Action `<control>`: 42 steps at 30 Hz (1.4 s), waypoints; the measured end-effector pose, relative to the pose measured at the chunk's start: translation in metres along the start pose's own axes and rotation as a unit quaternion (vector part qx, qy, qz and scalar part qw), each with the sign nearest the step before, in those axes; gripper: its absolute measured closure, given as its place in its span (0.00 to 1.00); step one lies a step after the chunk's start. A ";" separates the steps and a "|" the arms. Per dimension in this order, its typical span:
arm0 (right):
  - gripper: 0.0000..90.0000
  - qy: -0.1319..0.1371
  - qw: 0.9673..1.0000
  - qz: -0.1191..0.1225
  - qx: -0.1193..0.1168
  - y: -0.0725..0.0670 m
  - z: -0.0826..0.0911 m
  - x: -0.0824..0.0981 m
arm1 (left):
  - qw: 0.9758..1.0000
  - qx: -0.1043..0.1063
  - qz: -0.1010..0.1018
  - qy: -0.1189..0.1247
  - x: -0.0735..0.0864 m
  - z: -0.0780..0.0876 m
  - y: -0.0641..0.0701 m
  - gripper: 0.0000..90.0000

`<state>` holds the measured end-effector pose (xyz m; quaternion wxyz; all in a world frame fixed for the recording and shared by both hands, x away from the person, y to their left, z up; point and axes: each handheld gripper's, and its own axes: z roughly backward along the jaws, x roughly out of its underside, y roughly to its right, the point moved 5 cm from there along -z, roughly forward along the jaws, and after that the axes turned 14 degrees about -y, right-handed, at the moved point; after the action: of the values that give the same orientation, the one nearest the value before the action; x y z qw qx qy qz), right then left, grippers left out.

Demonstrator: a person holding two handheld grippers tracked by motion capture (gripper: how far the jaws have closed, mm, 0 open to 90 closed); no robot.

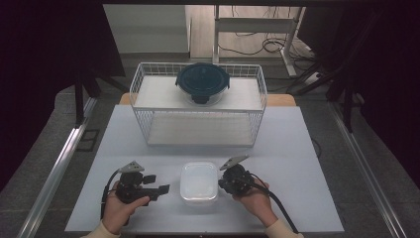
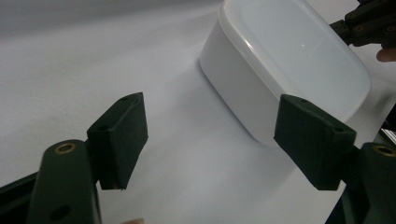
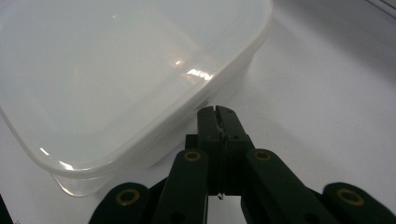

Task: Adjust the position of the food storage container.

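White lidded box point(image 1: 199, 182) sits on the desk point(image 1: 297, 148) near the middle of its front edge, between both grippers; behind it a wire basket point(image 1: 148, 99) at the back edge carries a round dark-lidded container point(image 1: 203, 82); left gripper point(image 1: 161, 189) spread wide beside the box, holding nothing; right gripper point(image 3: 218, 116) pressed closed, empty, tips just beside the box's wall.
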<state>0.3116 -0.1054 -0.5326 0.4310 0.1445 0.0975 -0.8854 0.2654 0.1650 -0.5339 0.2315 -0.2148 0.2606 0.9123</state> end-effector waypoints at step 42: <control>0.31 0.157 0.976 -0.118 -0.098 0.021 0.047 0.041 | 0.999 0.015 0.019 0.030 0.000 0.003 -0.001 0.28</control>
<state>0.2955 -0.1624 -0.5034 0.3150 0.2263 0.2668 -0.8822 0.2653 0.1677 -0.5320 0.2091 -0.2336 0.2856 0.9056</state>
